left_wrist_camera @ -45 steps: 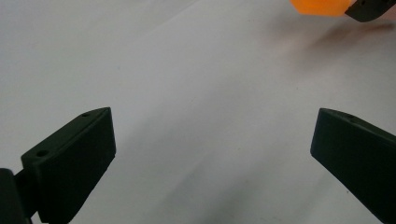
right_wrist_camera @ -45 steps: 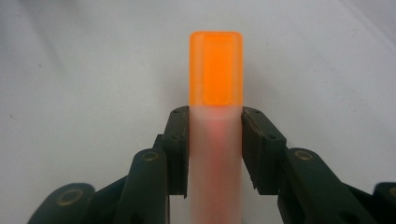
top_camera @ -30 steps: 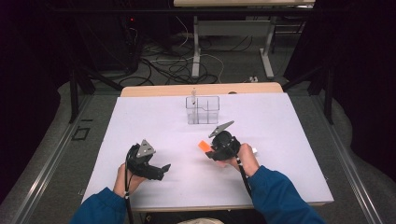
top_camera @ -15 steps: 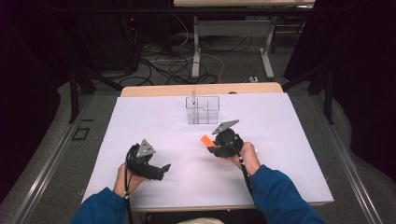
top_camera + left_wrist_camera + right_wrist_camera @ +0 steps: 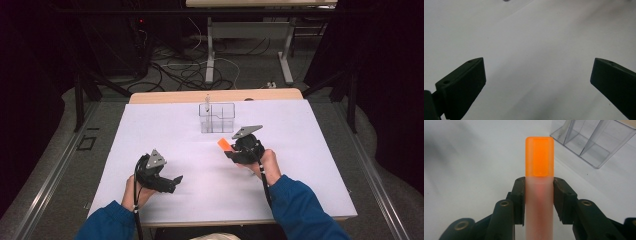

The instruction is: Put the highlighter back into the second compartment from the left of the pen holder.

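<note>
In the right gripper view, the right gripper [image 5: 539, 195] is clamped on an orange-capped marker [image 5: 539, 185], its jaws pressing the pale translucent barrel just below the cap, in the centre of the frame. In the high view the marker [image 5: 224, 144] shows as a small orange tip just left of the right gripper [image 5: 235, 150], a little right of the frame's centre and near the clear organizer [image 5: 217, 118] that stands in the upper middle. The left gripper [image 5: 536, 85] has its jaws spread wide with nothing between them, over bare tabletop [image 5: 529, 37]; in the high view it sits at lower left [image 5: 172, 181].

The likely aim is to stand the marker in the organizer [image 5: 596, 142], seen at the upper right of the right gripper view. The barrel looks smooth and rounded, so it could twist or slide between the flat black pads [image 5: 520, 195] if the hand tilts fast. The organizer is thin, hard, clear plastic with upright dividers; its edges are hard to read against the white tabletop [image 5: 150, 130], so the cap might strike a wall or divider rather than enter a compartment. It looks light and no gripper steadies it, so a knock could push or tip it. One compartment already holds a slim pale stick [image 5: 207, 102], which the marker could jostle.
</note>
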The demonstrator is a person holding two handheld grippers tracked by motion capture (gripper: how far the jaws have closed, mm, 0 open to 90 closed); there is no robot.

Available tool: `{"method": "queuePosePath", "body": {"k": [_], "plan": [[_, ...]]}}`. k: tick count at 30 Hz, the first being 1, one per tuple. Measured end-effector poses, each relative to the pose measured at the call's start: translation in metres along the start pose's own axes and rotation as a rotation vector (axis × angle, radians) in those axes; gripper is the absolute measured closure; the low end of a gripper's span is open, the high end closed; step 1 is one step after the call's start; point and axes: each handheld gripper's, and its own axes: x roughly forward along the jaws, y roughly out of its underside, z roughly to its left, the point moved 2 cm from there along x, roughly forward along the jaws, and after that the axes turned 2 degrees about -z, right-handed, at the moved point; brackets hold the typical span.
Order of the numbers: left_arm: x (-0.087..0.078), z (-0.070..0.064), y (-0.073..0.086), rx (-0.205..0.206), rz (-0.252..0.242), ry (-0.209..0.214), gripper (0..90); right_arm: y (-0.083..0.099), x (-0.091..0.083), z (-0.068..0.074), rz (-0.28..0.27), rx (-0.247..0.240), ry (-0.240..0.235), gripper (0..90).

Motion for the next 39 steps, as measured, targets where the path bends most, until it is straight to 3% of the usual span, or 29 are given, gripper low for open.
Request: {"method": "queuePosePath", "body": {"k": [10,16,17,18,19,20,21,24,27,34,36,39], "plan": [[0.000,-0.001,0.000,0.000,-0.002,0.002,0.0,-0.004,0.000,-0.007,-0.034,-0.005,0.023,64.8],[0.000,-0.001,0.000,0.001,0.000,-0.002,0.0,-0.009,-0.001,-0.011,-0.086,0.005,0.045,64.8],[-0.003,-0.001,0.000,0.001,0.021,0.008,0.0,-0.011,-0.002,-0.012,-0.091,0.010,0.041,64.8],[-0.001,-0.001,0.000,0.002,0.001,-0.005,0.0,-0.013,-0.004,-0.013,-0.091,0.006,0.047,64.9],[-0.002,-0.001,0.000,0.002,-0.001,-0.005,0.0,-0.014,-0.003,-0.014,-0.113,0.009,0.048,64.8],[-0.001,-0.001,0.000,0.000,-0.003,-0.005,0.0,-0.015,-0.006,-0.015,-0.098,0.007,0.051,64.8],[-0.001,-0.001,0.000,-0.003,-0.004,-0.005,0.0,-0.017,-0.006,-0.017,-0.123,0.015,0.055,64.9],[-0.001,-0.001,0.000,0.002,0.001,-0.005,0.0,-0.020,-0.009,-0.021,-0.122,0.027,0.057,64.9],[-0.001,-0.001,0.000,0.001,0.011,0.000,0.0,-0.025,-0.009,-0.025,-0.165,0.038,0.063,64.8],[-0.001,-0.001,0.001,-0.006,0.001,-0.005,0.0,-0.038,-0.003,-0.030,-0.167,0.040,0.078,64.9],[-0.002,0.000,0.000,0.000,0.019,0.009,0.0,-0.042,0.000,-0.032,-0.173,0.040,0.079,64.8],[0.000,-0.001,0.000,0.001,-0.002,-0.003,0.0,-0.047,0.004,-0.035,-0.179,0.041,0.085,64.9]]}}
